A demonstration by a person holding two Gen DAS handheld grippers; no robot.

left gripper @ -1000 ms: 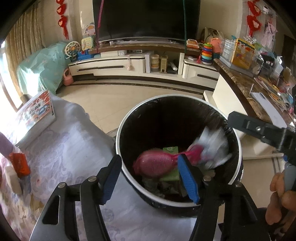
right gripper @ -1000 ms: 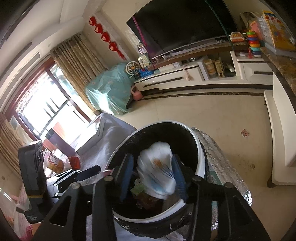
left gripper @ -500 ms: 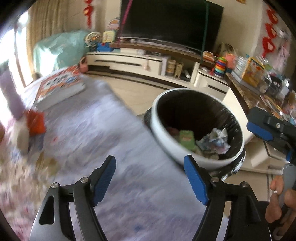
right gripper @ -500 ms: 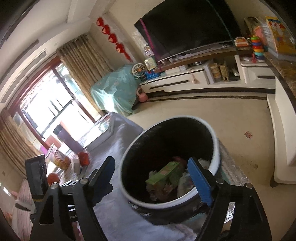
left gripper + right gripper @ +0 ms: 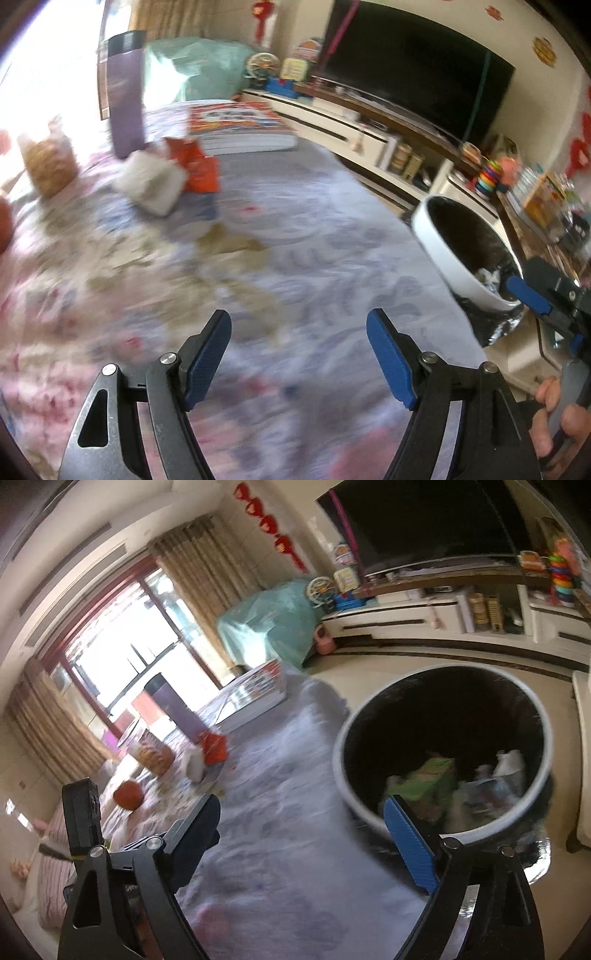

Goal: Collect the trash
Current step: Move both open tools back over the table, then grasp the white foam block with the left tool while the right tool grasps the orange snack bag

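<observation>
A white-rimmed trash bin (image 5: 443, 746) with a black liner stands beside the table; it holds a green packet (image 5: 432, 779) and crumpled white wrappers (image 5: 509, 764). The bin also shows at the right of the left wrist view (image 5: 443, 236). My right gripper (image 5: 310, 834) is open and empty, above the table edge left of the bin. My left gripper (image 5: 299, 354) is open and empty over the cloth-covered table (image 5: 295, 229). On the table lie an orange wrapper (image 5: 197, 162), (image 5: 214, 747) and a white crumpled piece (image 5: 153, 184), (image 5: 194, 764).
A purple cup (image 5: 123, 99), a stack of books (image 5: 240, 127), a snack bag (image 5: 48, 162) and an orange fruit (image 5: 128, 794) are on the table. A TV cabinet (image 5: 443, 616) stands behind. The other gripper shows at the right edge (image 5: 532, 299).
Both grippers let go of their trash into the bin and opened. Both have swung left, away from the bin and over the table.
</observation>
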